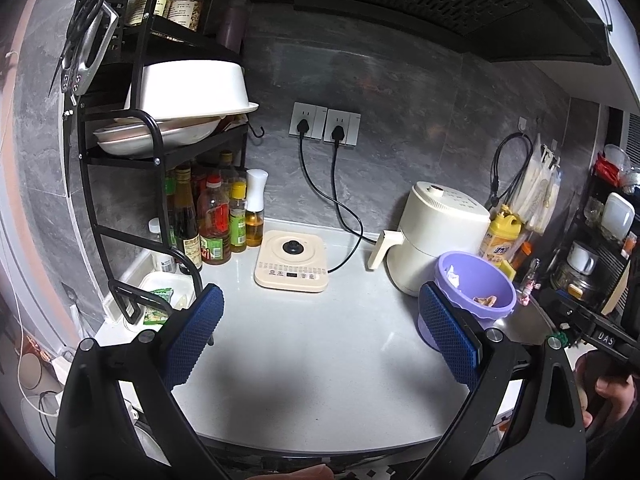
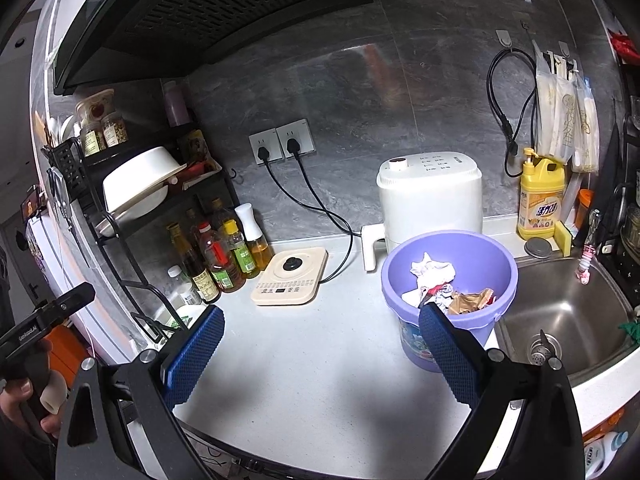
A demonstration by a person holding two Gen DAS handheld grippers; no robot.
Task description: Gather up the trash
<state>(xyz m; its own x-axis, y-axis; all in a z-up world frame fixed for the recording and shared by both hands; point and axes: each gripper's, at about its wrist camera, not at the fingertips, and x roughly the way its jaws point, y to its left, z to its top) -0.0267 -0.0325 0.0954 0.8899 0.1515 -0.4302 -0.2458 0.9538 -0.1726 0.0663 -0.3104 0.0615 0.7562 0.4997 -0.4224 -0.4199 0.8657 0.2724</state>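
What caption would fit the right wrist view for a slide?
Open right hand-held gripper above a kitchen counter, facing a purple bucket of crumpled trash beside the sink.

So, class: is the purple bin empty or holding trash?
Holding trash: the purple bin stands upright with crumpled paper and wrappers inside.

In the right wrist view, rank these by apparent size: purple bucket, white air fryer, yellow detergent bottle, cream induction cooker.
1. Purple bucket, though it sits nearest the camera.
2. White air fryer, close to the bucket, so unsure.
3. Cream induction cooker and yellow detergent bottle look alike.
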